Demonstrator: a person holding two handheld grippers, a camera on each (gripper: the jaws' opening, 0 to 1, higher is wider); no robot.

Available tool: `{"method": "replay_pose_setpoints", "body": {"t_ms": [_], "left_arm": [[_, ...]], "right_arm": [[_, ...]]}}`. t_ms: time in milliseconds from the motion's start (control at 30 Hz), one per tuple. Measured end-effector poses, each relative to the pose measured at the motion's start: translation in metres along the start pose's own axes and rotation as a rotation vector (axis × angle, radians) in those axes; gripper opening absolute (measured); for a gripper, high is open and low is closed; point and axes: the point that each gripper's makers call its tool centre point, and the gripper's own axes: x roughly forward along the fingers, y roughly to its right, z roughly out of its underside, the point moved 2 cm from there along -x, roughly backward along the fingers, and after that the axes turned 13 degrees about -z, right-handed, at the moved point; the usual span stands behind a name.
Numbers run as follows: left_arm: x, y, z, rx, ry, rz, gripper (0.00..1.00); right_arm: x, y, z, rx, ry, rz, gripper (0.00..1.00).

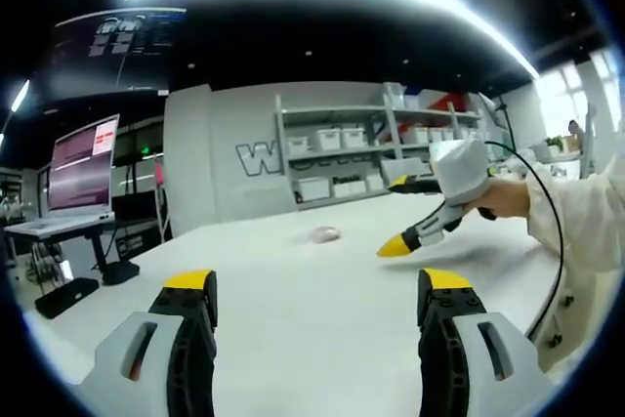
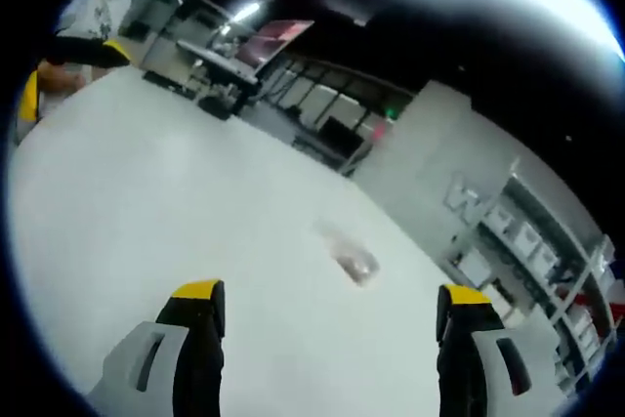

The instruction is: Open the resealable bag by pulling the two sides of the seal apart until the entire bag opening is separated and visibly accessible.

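Observation:
A small clear resealable bag lies flat on the white table, far from both grippers; in the right gripper view the bag sits mid-table ahead of the jaws. My left gripper is open, its yellow-tipped jaws wide apart with nothing between them. My right gripper is open too and holds nothing. In the left gripper view the right gripper hovers above the table to the right of the bag, held by a hand in a white sleeve.
Shelves with white bins stand behind the table. A monitor on a stand is at the left. A cable hangs from the right gripper. A person and the left gripper's yellow tip show at the far left.

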Motion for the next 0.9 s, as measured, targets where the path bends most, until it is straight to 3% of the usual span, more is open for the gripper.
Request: {"method": "replay_pose_setpoints", "body": {"t_ms": [200,333,733,900], "left_arm": [[0.0,0.0,0.001,-0.002,-0.003,0.0,0.83],[0.0,0.0,0.002,-0.006,-0.003,0.001,0.83],[0.004,0.0,0.002,-0.002,-0.009,0.008,0.83],[0.005,0.0,-0.001,-0.001,-0.003,0.013,0.83]], "right_arm": [[0.006,0.002,0.004,0.0,-0.024,0.0,0.91],[0.008,0.002,0.0,0.044,0.01,0.004,0.91],[0.02,0.013,-0.007,0.278,0.109,0.036,0.9],[0.023,0.019,-0.008,0.302,0.114,0.066,0.89]]}}
